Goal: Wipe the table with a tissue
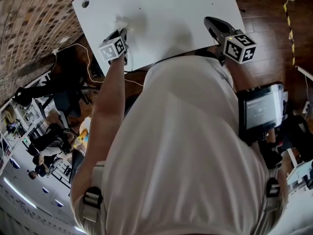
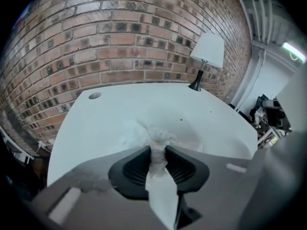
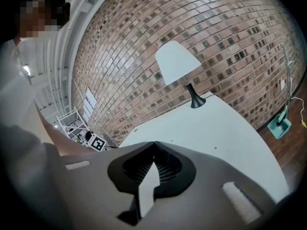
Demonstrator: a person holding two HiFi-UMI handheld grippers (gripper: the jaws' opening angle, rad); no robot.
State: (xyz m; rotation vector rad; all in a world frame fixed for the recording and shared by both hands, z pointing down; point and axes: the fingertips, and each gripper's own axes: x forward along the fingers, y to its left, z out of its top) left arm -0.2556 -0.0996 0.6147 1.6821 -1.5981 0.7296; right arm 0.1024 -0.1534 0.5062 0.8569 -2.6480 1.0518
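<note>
A crumpled white tissue [image 2: 152, 137] lies pressed on the white table [image 2: 115, 114], and a strip of it runs back between the pads of my left gripper [image 2: 157, 152], which is shut on it and tilted steeply down. In the head view that left gripper [image 1: 124, 34] stands over the tissue [image 1: 129, 22] near the table's [image 1: 166, 9] front left part. My right gripper [image 1: 210, 21] hovers over the table's right side, apart from the tissue. In its own view the right gripper [image 3: 153, 145] has its tips touching with nothing between them.
A white lamp [image 2: 207, 51] with a black base stands at the table's far edge against the brick wall [image 2: 120, 37]. A round cable hole [image 1: 85, 4] sits in the far left corner. Wooden floor [image 1: 274, 28] lies to the right. My torso hides the table's near edge.
</note>
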